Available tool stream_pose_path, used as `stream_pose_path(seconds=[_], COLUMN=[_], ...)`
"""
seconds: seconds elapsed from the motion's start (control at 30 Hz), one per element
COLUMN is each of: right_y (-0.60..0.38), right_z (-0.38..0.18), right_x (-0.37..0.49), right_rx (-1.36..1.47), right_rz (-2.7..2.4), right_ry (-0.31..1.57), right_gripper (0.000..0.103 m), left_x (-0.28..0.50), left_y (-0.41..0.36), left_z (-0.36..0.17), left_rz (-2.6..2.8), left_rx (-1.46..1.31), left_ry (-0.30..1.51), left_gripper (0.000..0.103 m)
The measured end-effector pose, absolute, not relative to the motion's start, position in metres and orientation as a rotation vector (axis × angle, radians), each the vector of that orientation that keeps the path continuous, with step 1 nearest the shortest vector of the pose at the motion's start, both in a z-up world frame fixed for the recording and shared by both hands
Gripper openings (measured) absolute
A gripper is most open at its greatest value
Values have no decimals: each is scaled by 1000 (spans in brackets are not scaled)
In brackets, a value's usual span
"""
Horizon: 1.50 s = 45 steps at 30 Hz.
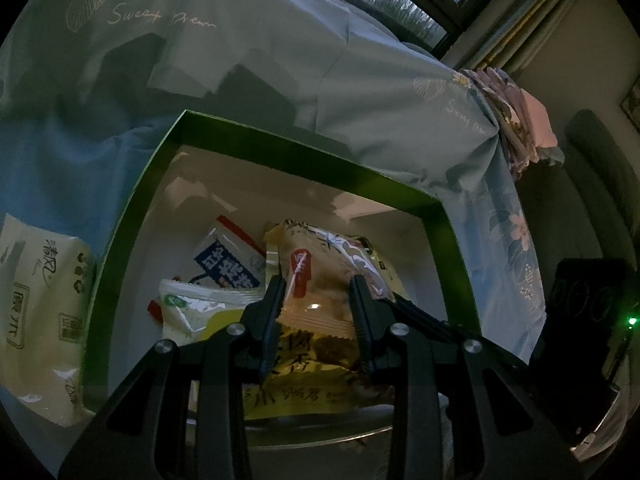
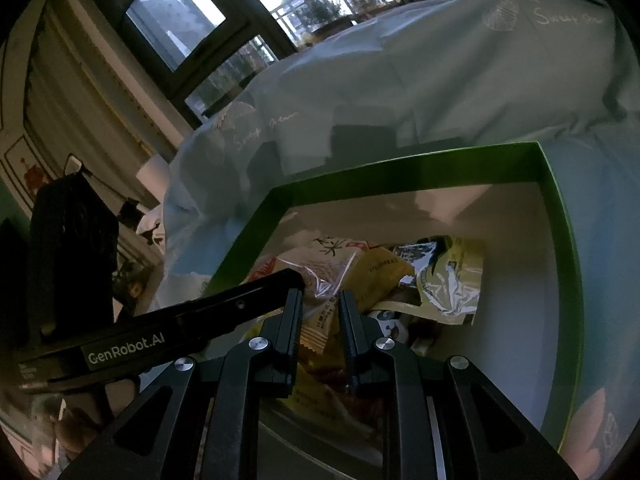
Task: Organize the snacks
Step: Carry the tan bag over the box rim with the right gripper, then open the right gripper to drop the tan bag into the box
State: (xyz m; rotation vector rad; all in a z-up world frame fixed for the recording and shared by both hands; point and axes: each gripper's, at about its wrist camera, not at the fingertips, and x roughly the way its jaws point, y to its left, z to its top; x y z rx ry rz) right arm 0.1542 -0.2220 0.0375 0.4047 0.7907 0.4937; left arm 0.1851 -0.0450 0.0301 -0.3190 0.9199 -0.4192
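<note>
A green-walled box (image 1: 280, 148) with a white inside lies on the bed and holds several snack packets. In the left wrist view my left gripper (image 1: 318, 286) has its fingers on both sides of an orange-and-clear snack packet (image 1: 320, 276) and is shut on it, over the box. A blue-and-white packet (image 1: 226, 264) and a green-and-white packet (image 1: 200, 308) lie to its left. In the right wrist view my right gripper (image 2: 320, 300) is shut on a yellow snack packet (image 2: 320, 320) over the same box (image 2: 560, 240). The left gripper's black body (image 2: 160, 332) reaches in from the left.
A tissue pack (image 1: 36, 308) lies left of the box. The pale blue bedding (image 1: 280, 60) rises behind it. Folded cloths (image 1: 516, 116) sit at the bed's far right corner. A gold-and-white packet (image 2: 448, 284) lies further in the box. Windows (image 2: 180, 12) stand behind the bed.
</note>
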Motion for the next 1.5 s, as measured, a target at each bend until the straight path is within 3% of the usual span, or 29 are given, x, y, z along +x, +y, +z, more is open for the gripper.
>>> stream_pose_path(seconds=[1.0, 1.27, 1.33, 1.5], right_y=[-214, -214, -215, -215], right_z=[41, 44, 45, 50], right_x=[146, 143, 142, 136], right_rx=[301, 277, 279, 270], right_rz=[437, 424, 419, 405], right_ry=[809, 808, 808, 794], right_gripper=[22, 22, 25, 29], left_x=[181, 180, 179, 173], left_y=[-51, -53, -52, -51], left_z=[28, 30, 31, 36], left_rz=[-363, -340, -322, -323], left_rx=[-274, -256, -255, -245], left_ry=[944, 936, 927, 900], left_gripper=[34, 45, 60, 62])
